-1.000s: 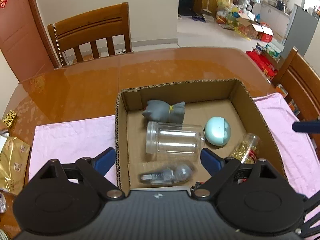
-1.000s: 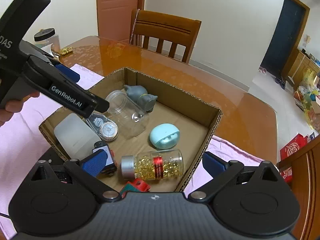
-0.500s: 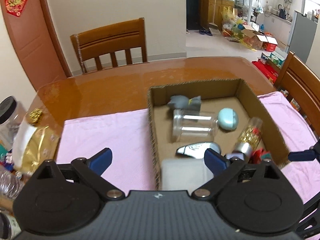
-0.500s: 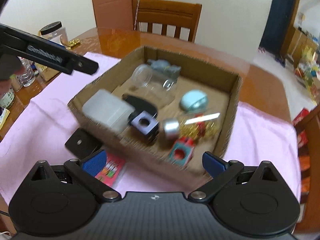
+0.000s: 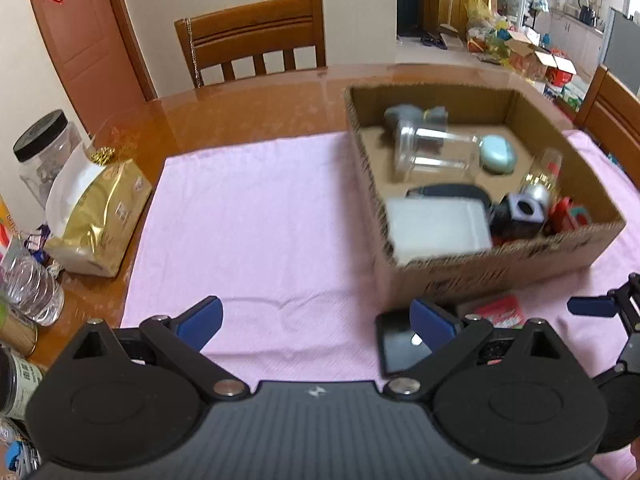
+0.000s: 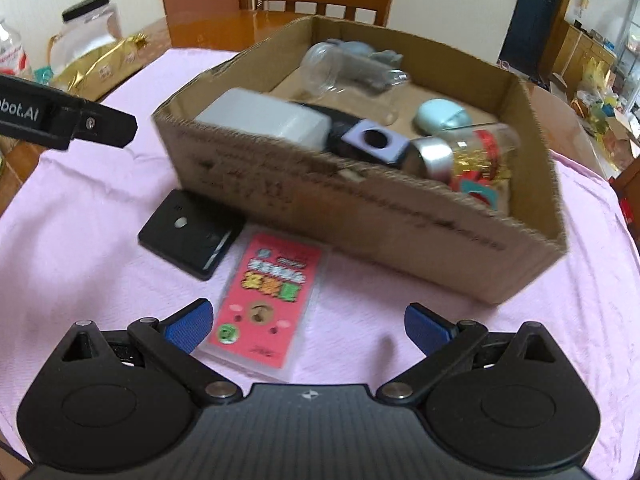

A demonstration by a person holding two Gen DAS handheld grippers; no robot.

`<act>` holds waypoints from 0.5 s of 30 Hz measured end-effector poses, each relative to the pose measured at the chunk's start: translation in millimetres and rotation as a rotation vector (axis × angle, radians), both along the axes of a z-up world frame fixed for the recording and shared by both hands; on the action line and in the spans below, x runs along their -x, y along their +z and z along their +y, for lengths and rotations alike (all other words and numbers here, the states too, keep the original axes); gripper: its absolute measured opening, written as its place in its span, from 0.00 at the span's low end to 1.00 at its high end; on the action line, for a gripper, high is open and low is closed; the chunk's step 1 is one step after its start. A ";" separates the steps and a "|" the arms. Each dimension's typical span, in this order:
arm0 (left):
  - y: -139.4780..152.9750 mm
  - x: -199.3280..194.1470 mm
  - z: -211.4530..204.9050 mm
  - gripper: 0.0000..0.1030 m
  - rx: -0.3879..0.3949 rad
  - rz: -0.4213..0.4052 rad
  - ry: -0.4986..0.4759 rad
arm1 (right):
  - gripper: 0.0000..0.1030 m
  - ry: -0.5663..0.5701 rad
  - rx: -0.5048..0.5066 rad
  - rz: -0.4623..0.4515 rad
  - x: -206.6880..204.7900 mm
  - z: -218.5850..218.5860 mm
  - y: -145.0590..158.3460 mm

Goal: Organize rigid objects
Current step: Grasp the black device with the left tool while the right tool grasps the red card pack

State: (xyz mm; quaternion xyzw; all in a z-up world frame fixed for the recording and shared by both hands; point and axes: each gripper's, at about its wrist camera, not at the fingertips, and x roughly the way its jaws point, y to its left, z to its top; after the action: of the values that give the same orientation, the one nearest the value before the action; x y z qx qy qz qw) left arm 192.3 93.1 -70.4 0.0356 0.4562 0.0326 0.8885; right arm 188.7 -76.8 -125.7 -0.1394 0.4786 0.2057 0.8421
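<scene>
A cardboard box (image 5: pixel 500 268) (image 6: pixel 360 216) stands on the pink cloth. It holds a clear jar (image 5: pixel 432 152), a teal egg-shaped case (image 6: pixel 440 116), a gold-capsule bottle (image 6: pixel 476 152), a white block (image 5: pixel 436 228), a purple cube (image 6: pixel 376 142) and a grey toy. In front of the box lie a black flat device (image 6: pixel 188 236) (image 5: pixel 396 348) and a pink card pack (image 6: pixel 272 292) (image 5: pixel 500 314). My left gripper (image 5: pixel 316 316) hovers over bare cloth, jaws opening, nothing between them. My right gripper (image 6: pixel 308 324) is open above the near end of the card pack, not touching it.
A gold bag (image 5: pixel 100 212), a black-lidded jar (image 5: pixel 44 152) and a water bottle (image 5: pixel 28 284) crowd the table's left edge. Wooden chairs (image 5: pixel 256 36) stand behind and to the right. The left gripper's finger (image 6: pixel 92 124) reaches into the right wrist view.
Both grippers have pulled back from above the box toward the near side and sunk lower. The black device and pink card pack have come into view. The left jaws have widened.
</scene>
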 end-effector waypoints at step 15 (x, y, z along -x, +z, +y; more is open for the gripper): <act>-32.7 -0.7 -27.2 0.97 0.034 0.077 -0.077 | 1.00 -0.121 0.016 0.009 3.0 -22.6 -12.2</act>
State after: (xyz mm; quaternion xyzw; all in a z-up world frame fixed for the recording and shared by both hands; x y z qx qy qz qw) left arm 193.0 66.0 -103.1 0.0393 0.4891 -0.0109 0.8713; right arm 185.7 -99.4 -137.9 -0.1158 0.4917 0.1514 0.8496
